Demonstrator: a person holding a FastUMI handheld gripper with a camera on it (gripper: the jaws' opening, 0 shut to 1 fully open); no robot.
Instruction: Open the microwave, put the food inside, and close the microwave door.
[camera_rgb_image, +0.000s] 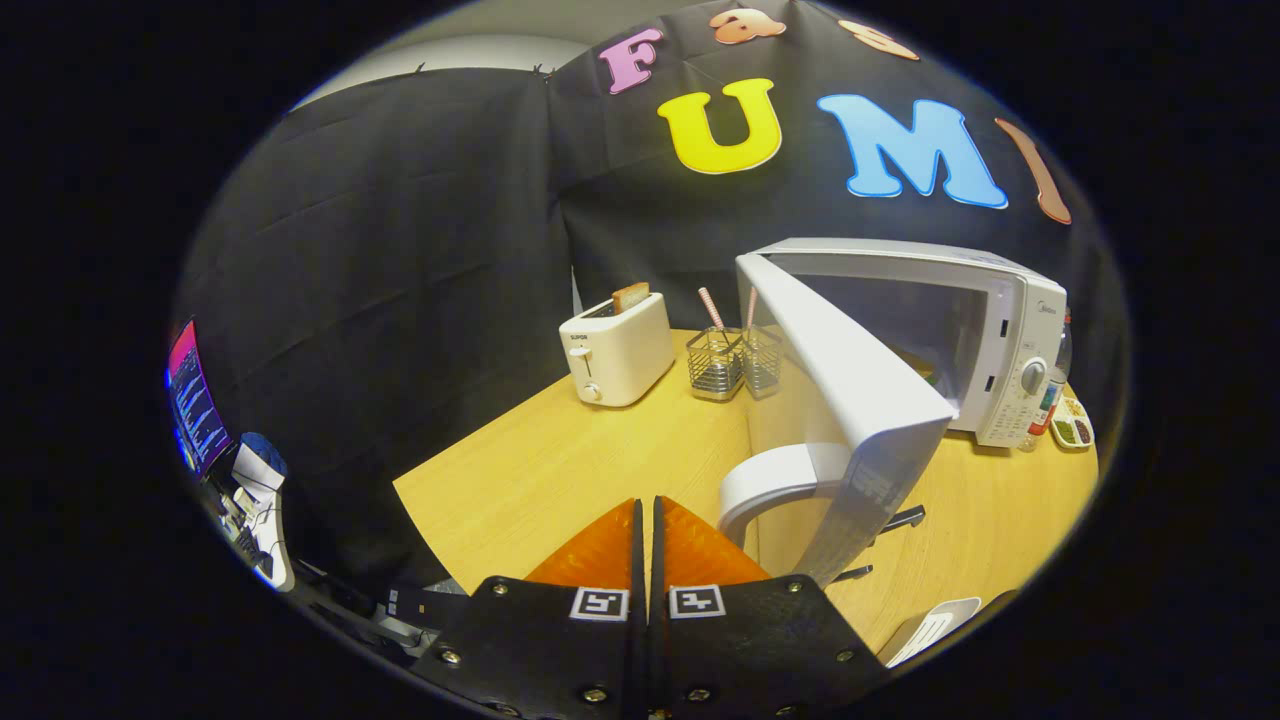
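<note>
The microwave (1000, 330) stands on the wooden table (560, 470) well beyond the jaws and off to their right, its door (850, 400) swung wide open toward the gripper so that the door's free edge reaches nearly to the fingers. The curved handle (775, 480) on the door sits just ahead of the right finger and slightly to its right. Inside the open cavity something small lies on the floor, too dim to tell what it is. The gripper (647, 515) has its two fingers pressed together with nothing between them, the tips resting low over the near part of the table. Beyond the fingers and a little left stands a toaster (615, 350) with a slice of bread (630, 296) sticking up from its slot, and just beside it, between toaster and door, a wire holder (733, 362) with straws in it
</note>
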